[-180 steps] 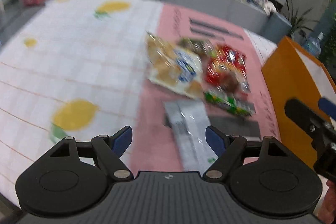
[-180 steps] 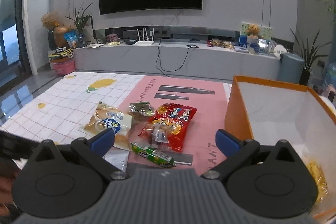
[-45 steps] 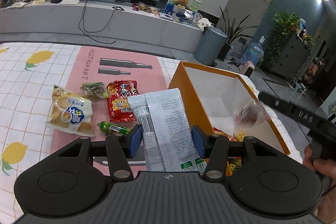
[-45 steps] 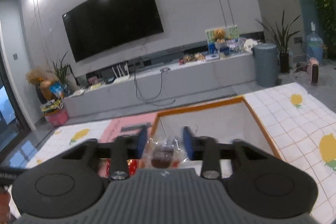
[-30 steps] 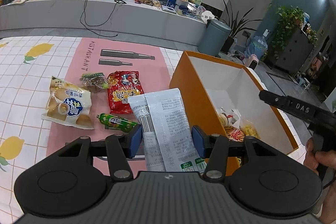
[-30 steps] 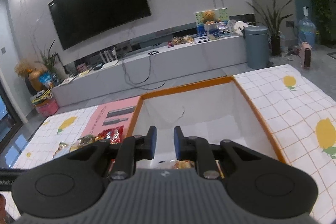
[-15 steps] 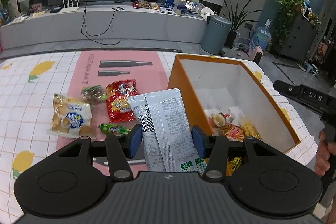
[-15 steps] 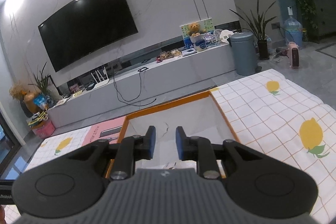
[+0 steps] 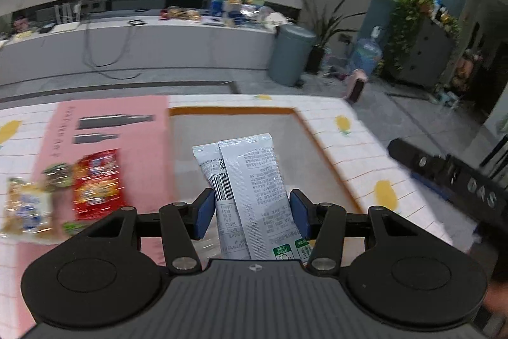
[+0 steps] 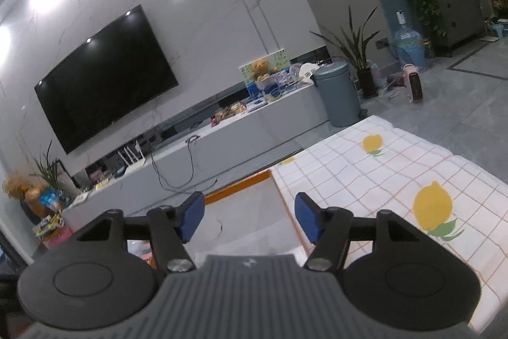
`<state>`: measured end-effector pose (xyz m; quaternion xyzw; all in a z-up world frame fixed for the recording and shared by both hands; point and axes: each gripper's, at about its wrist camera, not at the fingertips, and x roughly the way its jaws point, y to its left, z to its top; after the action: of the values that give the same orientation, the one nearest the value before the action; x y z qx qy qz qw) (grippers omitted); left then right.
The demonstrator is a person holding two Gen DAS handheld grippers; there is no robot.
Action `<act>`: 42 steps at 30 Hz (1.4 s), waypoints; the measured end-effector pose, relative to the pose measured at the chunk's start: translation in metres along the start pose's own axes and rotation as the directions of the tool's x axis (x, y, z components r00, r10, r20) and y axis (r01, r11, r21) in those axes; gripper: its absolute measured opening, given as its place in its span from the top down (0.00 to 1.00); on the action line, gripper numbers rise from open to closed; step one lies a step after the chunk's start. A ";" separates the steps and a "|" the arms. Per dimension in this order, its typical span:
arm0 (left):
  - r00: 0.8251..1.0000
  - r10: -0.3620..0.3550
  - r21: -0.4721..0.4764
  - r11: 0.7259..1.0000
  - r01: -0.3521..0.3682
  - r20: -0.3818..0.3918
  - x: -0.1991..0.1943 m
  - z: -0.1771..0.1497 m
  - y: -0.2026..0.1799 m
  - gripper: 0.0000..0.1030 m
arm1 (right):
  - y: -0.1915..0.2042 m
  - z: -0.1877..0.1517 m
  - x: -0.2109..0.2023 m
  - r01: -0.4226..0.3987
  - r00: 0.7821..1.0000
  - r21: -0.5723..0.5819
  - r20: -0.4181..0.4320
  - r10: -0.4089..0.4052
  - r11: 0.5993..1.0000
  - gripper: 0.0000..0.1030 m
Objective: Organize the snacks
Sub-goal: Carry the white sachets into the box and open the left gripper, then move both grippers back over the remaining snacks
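Left gripper (image 9: pixel 250 213) pointing down and forward, clamping a silver snack packet (image 9: pixel 246 180) between its blue pads (image 9: pixel 203 216); packet sticking up and out over the open orange box (image 9: pixel 320 154), printed back and barcode facing the camera. Box sitting on the lemon-print cloth (image 9: pixel 365 167), just beside the pink mat (image 9: pixel 104 123). Remaining snacks lying on that mat at left, blurred: a red bag (image 9: pixel 96 183), a small dark green pack (image 9: pixel 57 175), a yellowish bread bag (image 9: pixel 27 208), a green bar (image 9: pixel 71 227) partly hidden behind the gripper body. Right gripper showing as a dark bar (image 9: pixel 444 177) at the right edge of the left view, off past the box's right side, above the cloth. In its own view, right gripper (image 10: pixel 250 220) tilting only slightly downward and rolled, horizon slanting; jaws just been opening, now standing apart with nothing between them. Below it, the box's orange rim (image 10: pixel 238 188) and pale inner wall, lemon cloth to the right. TV (image 10: pixel 104 78) and grey bin (image 10: pixel 338 92) in the background.
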<state>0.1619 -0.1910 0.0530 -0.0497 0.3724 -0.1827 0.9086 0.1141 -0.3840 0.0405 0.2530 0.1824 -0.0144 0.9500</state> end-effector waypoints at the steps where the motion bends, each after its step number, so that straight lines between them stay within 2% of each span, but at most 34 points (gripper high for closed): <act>1: 1.000 -0.014 -0.003 1.000 0.014 -0.001 0.006 0.002 -0.005 0.43 | -0.003 0.001 -0.003 -0.023 1.000 0.026 0.004 0.023 0.999 0.38; 3: 0.999 -0.035 -0.015 0.999 0.035 -0.004 0.021 0.006 -0.014 0.43 | -0.010 0.005 -0.008 -0.056 0.998 0.073 0.023 0.054 0.996 0.38; 8: 0.999 -0.033 -0.028 0.999 0.032 -0.039 0.065 0.011 -0.027 0.43 | -0.021 0.009 -0.014 -0.099 0.994 0.141 0.050 0.093 0.985 0.37; 11: 0.996 -0.003 -0.031 1.000 0.000 -0.092 0.090 0.011 -0.030 0.43 | -0.027 0.009 -0.013 -0.097 0.995 0.177 0.048 0.089 0.980 0.37; 17: 0.986 0.014 -0.046 0.999 -0.022 -0.168 0.129 0.004 -0.035 0.43 | -0.029 0.007 -0.011 -0.105 0.994 0.209 0.045 0.098 0.972 0.37; 21: 0.978 -0.010 -0.062 0.998 -0.003 -0.206 0.144 0.000 -0.035 0.43 | -0.027 0.006 -0.008 -0.099 0.995 0.194 0.040 0.093 0.976 0.37; 24: 0.976 -0.028 -0.085 0.996 0.010 -0.214 0.146 -0.003 -0.035 0.41 | -0.029 0.006 -0.006 -0.096 0.995 0.203 0.037 0.091 0.974 0.37; 26: 0.978 -0.036 -0.085 0.996 0.019 -0.205 0.145 -0.006 -0.035 0.31 | -0.031 0.005 -0.008 -0.095 0.995 0.210 0.036 0.089 0.973 0.37; 27: 0.979 -0.043 -0.073 0.997 0.029 -0.199 0.145 -0.006 -0.036 0.22 | -0.032 0.006 -0.007 -0.094 0.995 0.212 0.034 0.089 0.973 0.38; 29: 0.985 -0.005 -0.035 0.999 -0.001 -0.173 0.140 -0.007 -0.038 0.12 | -0.032 0.005 -0.008 -0.092 0.996 0.212 0.033 0.087 0.973 0.38; 32: 0.987 0.039 0.007 0.999 -0.038 -0.154 0.132 -0.007 -0.040 0.10 | -0.029 0.005 -0.009 -0.090 0.996 0.208 0.033 0.085 0.974 0.38; 39: 0.987 0.091 0.049 0.995 -0.086 -0.129 0.109 -0.005 -0.037 0.10 | -0.021 0.004 -0.008 -0.082 0.997 0.171 0.030 0.078 0.982 0.38; 42: 0.989 0.118 0.095 0.989 -0.110 -0.086 0.095 -0.004 -0.035 0.10 | -0.018 0.004 -0.008 -0.079 0.997 0.156 0.031 0.075 0.985 0.38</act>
<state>0.2110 -0.2580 -0.0041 0.0212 0.4073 -0.1493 0.9007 0.1057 -0.4019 0.0383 0.3339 0.1588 0.0048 0.9291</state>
